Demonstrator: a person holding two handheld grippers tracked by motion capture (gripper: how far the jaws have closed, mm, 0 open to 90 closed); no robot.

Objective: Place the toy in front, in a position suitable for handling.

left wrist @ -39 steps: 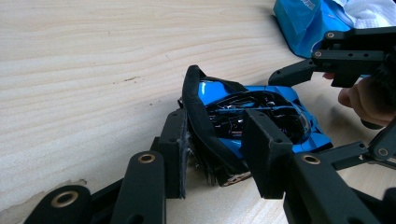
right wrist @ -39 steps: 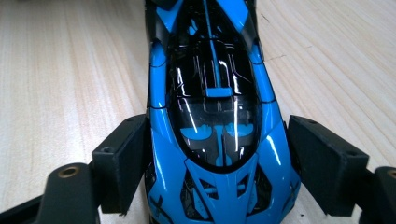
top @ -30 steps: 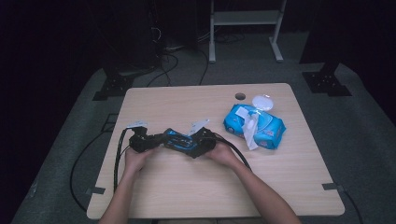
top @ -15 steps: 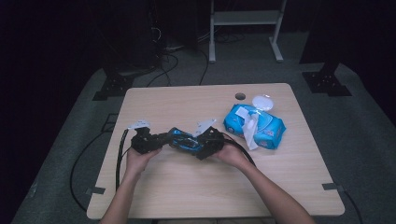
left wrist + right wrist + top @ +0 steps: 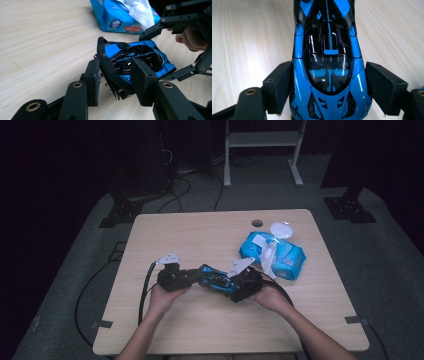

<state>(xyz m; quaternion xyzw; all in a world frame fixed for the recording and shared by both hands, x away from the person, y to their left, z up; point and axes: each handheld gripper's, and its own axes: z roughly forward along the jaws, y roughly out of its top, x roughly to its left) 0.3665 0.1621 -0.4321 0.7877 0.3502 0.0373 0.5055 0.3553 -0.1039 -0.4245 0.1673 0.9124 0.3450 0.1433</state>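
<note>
A glossy blue and black toy car [image 5: 215, 279] hangs just above the wooden table [image 5: 200, 235], carried between both grippers. In the left gripper view, my left gripper [image 5: 117, 80] is shut on the car's [image 5: 140, 55] black tail end, with its pads [image 5: 93, 82] pressed against the sides. My right gripper [image 5: 329, 90] is shut across the car's [image 5: 329, 45] nose, one pad on each flank. From above, the left gripper [image 5: 192, 276] and right gripper [image 5: 235, 285] face each other, each in one of the person's hands.
A blue pack of wet wipes [image 5: 272, 254] with a white wipe sticking out lies to the right of the car, also in the left gripper view [image 5: 117, 17]. A white round lid [image 5: 281, 227] and a cable hole [image 5: 257, 223] lie behind it. Cables trail off the table's left edge.
Both hands have carried the car to the right, toward the wipes pack, and slightly up. Both grips on the car look the same.
</note>
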